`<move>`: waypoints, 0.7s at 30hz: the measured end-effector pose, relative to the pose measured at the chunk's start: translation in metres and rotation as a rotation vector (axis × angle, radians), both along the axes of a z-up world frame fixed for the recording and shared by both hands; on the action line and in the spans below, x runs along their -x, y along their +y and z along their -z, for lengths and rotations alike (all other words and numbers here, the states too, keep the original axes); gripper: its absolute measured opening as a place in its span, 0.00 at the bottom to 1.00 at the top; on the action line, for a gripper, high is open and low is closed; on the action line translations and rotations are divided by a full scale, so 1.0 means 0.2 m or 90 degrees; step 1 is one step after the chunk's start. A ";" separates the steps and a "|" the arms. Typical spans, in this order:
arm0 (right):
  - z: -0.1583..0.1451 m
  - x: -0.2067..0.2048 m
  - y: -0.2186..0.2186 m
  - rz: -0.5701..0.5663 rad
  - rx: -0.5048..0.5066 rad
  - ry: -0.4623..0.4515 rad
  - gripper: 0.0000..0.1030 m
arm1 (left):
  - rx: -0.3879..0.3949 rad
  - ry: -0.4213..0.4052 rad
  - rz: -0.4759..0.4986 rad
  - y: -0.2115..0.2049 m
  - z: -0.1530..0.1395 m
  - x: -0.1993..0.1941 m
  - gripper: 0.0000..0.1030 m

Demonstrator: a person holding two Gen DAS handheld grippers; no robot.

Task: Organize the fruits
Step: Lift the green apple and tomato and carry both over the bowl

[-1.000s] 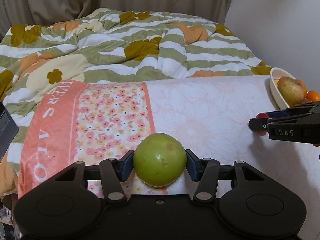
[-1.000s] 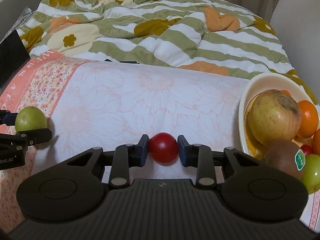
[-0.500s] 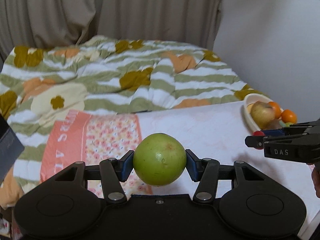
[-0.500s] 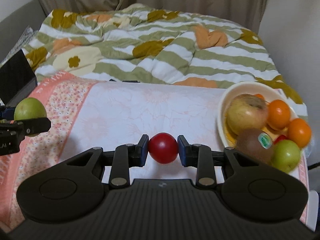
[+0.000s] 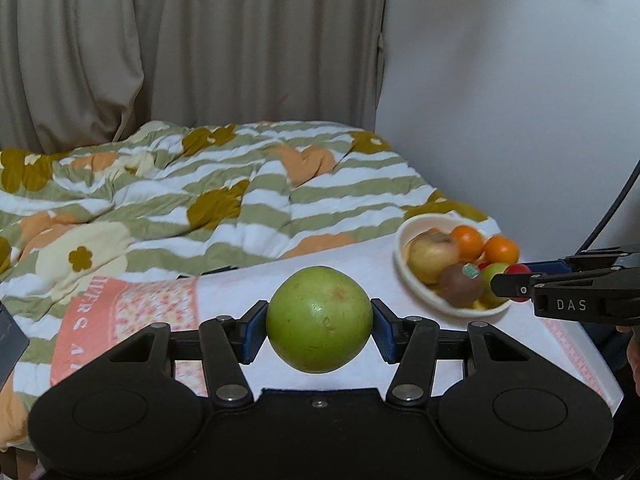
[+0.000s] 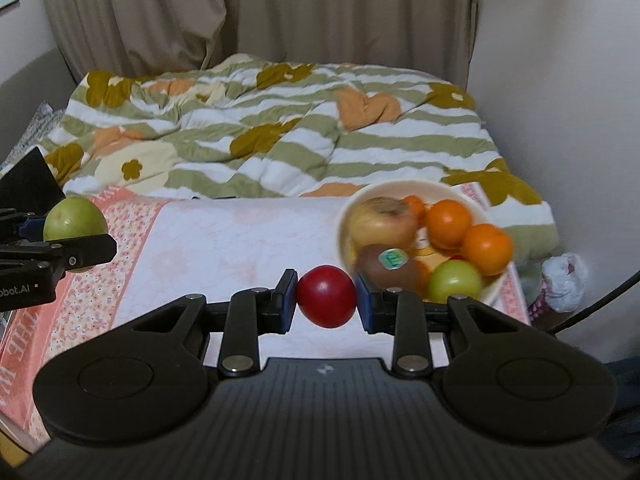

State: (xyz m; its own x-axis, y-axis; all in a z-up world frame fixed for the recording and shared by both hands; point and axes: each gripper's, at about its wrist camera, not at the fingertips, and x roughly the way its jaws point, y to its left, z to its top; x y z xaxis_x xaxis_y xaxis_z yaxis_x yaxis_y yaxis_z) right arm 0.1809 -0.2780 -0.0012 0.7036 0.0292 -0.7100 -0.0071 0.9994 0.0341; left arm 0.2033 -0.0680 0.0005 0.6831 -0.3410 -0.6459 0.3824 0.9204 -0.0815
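Left wrist view first: my left gripper (image 5: 319,320) is clamped on a green apple (image 5: 319,319), its blue pads pressing both flanks of the fruit, which sits dead centre between the fingers and clear of the bedding below. Off to the right of that view I see my right gripper (image 5: 516,280) coming in from the side, a small red fruit (image 5: 519,269) showing at its tip, right in front of the white bowl (image 5: 404,264).

From the right wrist view, the right gripper (image 6: 326,297) is closed tight on that red fruit (image 6: 326,297), pads against both its sides, the fruit held above the pale floral sheet (image 6: 224,248) and just left of the bowl's (image 6: 343,240) near rim. The bowl rests on the sheet and holds a yellowish apple (image 6: 380,220), two oranges (image 6: 448,222), a kiwi with a sticker (image 6: 384,266) and a small green apple (image 6: 454,280); a third orange may sit behind the apple, but I cannot tell. At the far left, the left gripper (image 6: 86,250) shows side-on with its green apple (image 6: 74,216), well apart from the bowl. A striped flowered duvet (image 6: 280,140) lies crumpled behind.
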 end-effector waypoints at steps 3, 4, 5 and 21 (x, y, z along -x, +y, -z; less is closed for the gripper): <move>-0.03 0.03 -0.13 -0.021 -0.004 -0.011 0.45 | -0.004 -0.013 -0.019 -0.12 -0.03 0.04 0.56; -0.03 0.03 -0.18 -0.029 -0.004 -0.012 0.45 | -0.004 -0.014 -0.029 -0.16 -0.03 0.05 0.56; -0.04 0.04 -0.23 -0.038 -0.006 -0.013 0.45 | 0.000 -0.015 -0.037 -0.20 -0.04 0.06 0.56; -0.07 -0.10 -0.80 -0.069 -0.043 -0.041 0.45 | -0.008 -0.032 -0.056 -0.86 -0.05 -0.02 0.56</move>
